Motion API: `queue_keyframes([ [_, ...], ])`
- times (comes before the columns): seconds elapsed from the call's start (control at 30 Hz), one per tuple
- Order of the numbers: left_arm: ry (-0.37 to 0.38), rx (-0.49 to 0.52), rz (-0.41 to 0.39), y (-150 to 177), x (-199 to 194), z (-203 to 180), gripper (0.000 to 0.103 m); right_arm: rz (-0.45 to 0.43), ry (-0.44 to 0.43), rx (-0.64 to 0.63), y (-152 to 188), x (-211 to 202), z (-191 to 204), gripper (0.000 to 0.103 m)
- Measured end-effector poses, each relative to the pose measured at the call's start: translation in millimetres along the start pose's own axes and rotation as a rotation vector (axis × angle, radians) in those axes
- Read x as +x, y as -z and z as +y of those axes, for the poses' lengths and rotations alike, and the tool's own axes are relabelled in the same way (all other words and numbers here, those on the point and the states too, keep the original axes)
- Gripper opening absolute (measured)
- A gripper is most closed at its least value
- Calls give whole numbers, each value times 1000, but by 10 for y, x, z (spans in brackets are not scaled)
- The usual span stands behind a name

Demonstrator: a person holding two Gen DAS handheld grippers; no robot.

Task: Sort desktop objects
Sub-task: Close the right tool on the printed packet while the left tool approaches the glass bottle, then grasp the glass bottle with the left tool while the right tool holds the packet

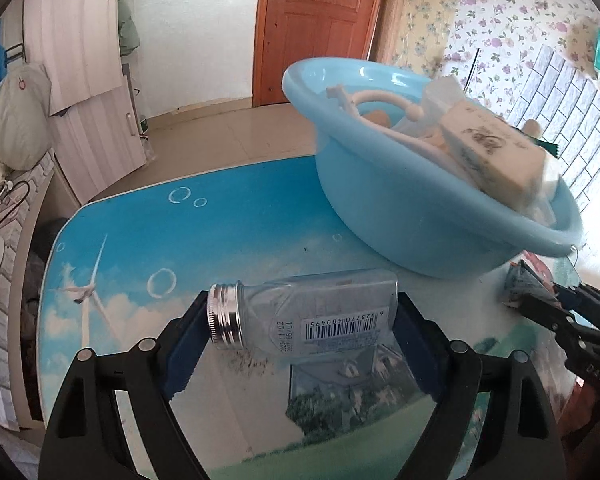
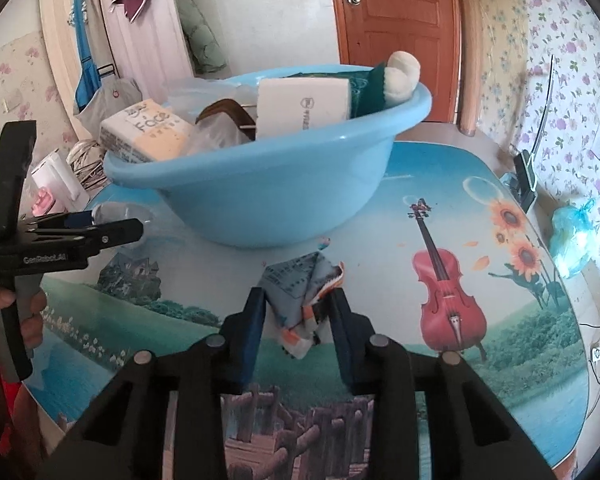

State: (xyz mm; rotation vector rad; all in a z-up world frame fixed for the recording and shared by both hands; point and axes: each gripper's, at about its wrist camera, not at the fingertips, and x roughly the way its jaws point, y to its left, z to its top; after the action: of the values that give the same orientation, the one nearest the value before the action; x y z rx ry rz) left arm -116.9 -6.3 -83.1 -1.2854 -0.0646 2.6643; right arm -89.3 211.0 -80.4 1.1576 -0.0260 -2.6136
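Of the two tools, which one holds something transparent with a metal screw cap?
The left tool: it grips a clear bottle lying on its side. The right tool pinches a crumpled printed packet instead.

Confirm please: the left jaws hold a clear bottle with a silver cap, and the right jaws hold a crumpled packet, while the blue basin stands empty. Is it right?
One thing is wrong: the blue basin is full, not empty, as the right wrist view shows. The clear bottle in the left jaws and the crumpled packet in the right jaws are correct.
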Motion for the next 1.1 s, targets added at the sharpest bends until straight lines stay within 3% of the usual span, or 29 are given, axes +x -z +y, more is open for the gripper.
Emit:
queue_keyframes([
  [0.5,44,-1,-44,319,-581,-225,87,-48,-34,-14,85,-392,233,27],
  [1.1,53,29,16,569,-578,-360,87,-3,-14,8,330,-458,190,27],
])
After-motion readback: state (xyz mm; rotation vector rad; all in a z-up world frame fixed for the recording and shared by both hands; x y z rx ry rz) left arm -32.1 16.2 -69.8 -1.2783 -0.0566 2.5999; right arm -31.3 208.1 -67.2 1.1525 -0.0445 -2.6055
